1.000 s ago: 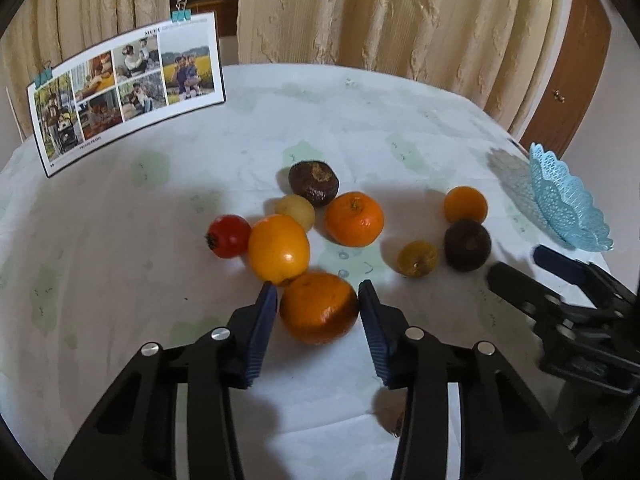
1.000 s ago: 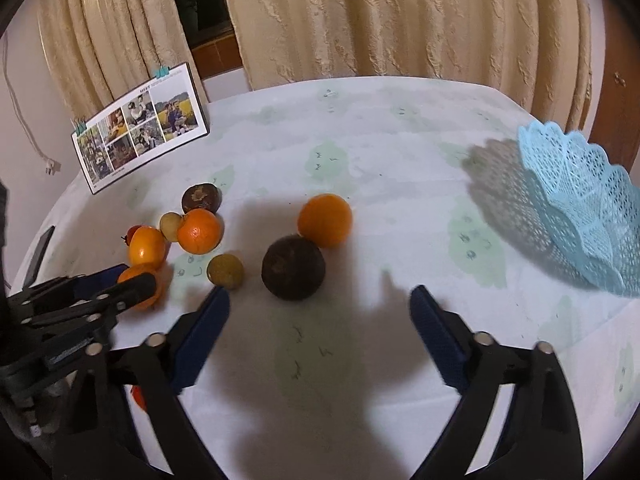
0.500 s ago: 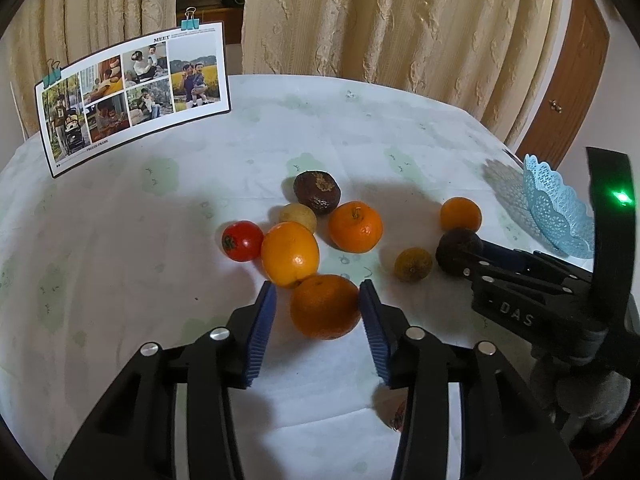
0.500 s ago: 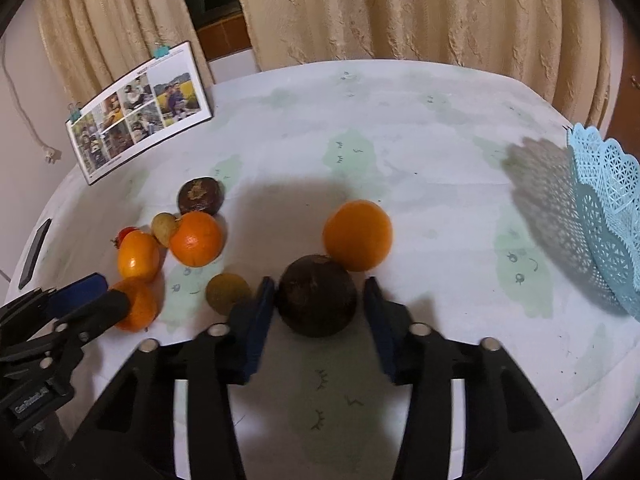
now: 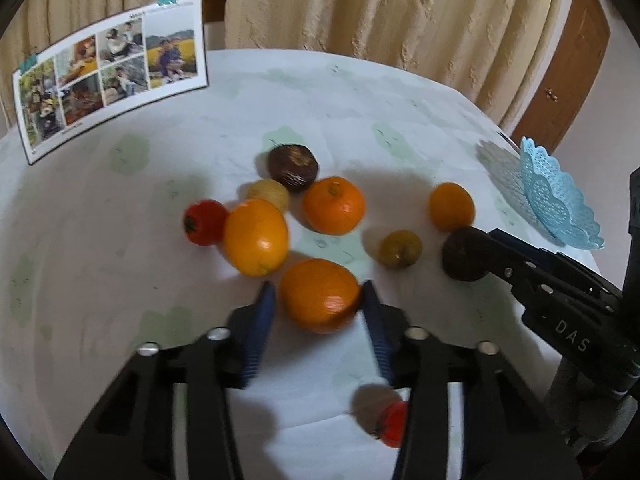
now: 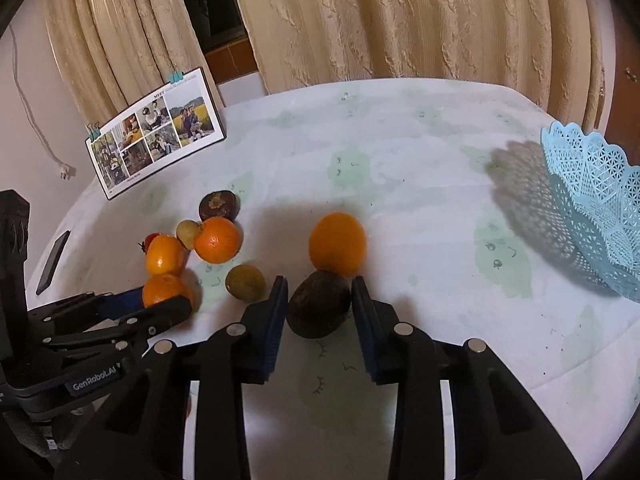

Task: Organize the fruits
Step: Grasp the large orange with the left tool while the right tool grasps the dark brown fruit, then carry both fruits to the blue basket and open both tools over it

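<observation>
Grasp step: left gripper (image 5: 318,300) jaws narrowly bracket the large round orange (image 5: 319,295); right gripper (image 6: 320,300) clamps the dark brown round fruit (image 6: 319,305). Next: lift, carry to the light-blue lattice plastic basket (image 6: 592,200), far right

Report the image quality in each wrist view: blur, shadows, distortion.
Left wrist view: motion blur smears the left tongs and the orange between them; the table edge bows from the fisheye. Right wrist view: sharper overall; the blue basket casts a lacy shadow on the tablecloth, and the corners are vignetted black.
</observation>
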